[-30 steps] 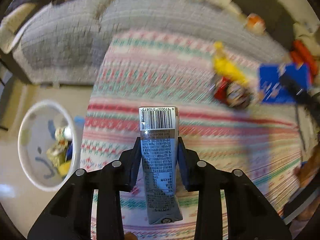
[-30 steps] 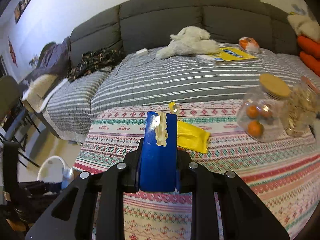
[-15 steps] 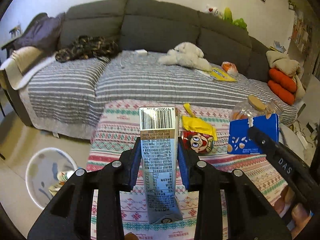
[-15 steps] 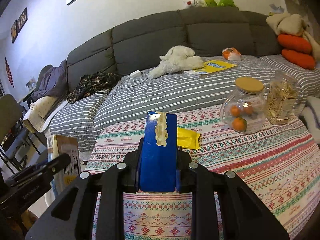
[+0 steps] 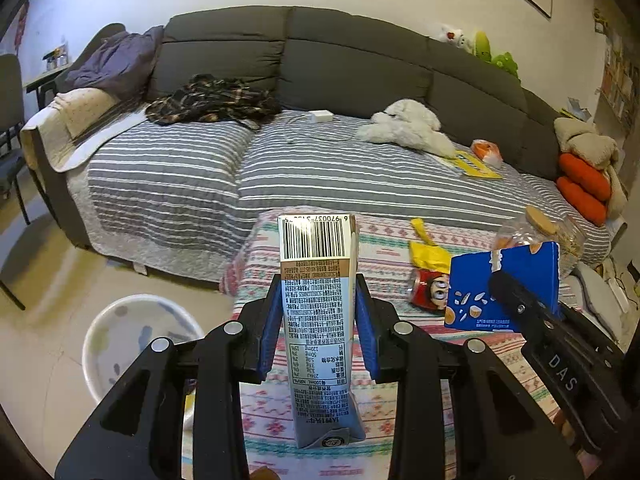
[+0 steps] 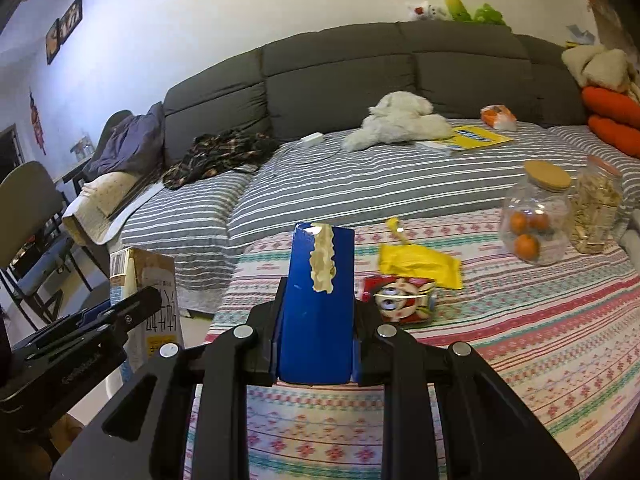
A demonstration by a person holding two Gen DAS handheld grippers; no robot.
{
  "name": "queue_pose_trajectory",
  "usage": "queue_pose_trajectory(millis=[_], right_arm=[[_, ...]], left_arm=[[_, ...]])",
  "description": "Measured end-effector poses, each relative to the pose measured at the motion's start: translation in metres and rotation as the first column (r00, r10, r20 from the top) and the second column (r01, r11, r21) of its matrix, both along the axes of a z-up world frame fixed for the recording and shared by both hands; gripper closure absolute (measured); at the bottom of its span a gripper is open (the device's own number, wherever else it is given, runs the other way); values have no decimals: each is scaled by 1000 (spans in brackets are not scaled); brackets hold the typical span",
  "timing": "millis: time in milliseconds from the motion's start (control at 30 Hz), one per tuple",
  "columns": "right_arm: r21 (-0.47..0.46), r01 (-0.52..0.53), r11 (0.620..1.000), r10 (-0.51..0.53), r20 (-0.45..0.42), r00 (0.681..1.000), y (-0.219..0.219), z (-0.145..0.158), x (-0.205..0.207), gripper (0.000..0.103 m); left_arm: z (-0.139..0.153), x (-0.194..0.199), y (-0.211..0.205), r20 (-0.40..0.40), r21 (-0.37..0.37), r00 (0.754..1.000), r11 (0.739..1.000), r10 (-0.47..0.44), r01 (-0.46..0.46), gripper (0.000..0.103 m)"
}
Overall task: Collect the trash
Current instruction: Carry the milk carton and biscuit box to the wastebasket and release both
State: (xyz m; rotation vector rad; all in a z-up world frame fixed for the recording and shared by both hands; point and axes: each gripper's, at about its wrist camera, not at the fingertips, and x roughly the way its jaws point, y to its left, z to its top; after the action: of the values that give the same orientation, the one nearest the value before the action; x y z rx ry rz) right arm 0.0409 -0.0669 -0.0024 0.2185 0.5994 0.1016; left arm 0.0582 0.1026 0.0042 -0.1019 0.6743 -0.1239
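Note:
My left gripper [image 5: 318, 320] is shut on a grey and brown drink carton [image 5: 318, 280] with a barcode at its top, held upright over the left end of the patterned table [image 5: 400, 400]. The right gripper [image 6: 316, 320] is shut on a flat blue box [image 6: 318, 312] with a torn glue strip. Each held item shows in the other view too: the blue box [image 5: 504, 292] at right, the carton [image 6: 148, 292] at left. On the table lie a yellow wrapper [image 6: 420, 268] and a red cartoon packet [image 6: 400, 296]. A white bin [image 5: 136, 340] stands on the floor at left.
Two glass jars [image 6: 536, 216] stand at the table's right end, one with oranges. Behind runs a grey sofa with a striped cover [image 5: 360, 168], a white plush toy [image 5: 404, 126], a yellow book [image 6: 472, 138] and clothes. A chair [image 6: 28, 216] stands at far left.
The left gripper tilted up from the tabletop towards the sofa, and the bin slid lower left. The right gripper moved left, so the blue box and carton now appear in each other's view.

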Motion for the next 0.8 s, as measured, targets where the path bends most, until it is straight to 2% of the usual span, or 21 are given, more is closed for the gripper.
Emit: queue_pose_trajectory(millis=[433, 800], right_arm=[[-1, -126, 992, 126, -29, 992, 77, -9, 5, 79], [9, -242, 970, 242, -45, 969, 144, -12, 7, 79]], left_arm=[[-6, -2, 81, -43, 12, 990, 991, 136, -136, 71], [-17, 3, 154, -120, -9, 962, 968, 247, -250, 71]])
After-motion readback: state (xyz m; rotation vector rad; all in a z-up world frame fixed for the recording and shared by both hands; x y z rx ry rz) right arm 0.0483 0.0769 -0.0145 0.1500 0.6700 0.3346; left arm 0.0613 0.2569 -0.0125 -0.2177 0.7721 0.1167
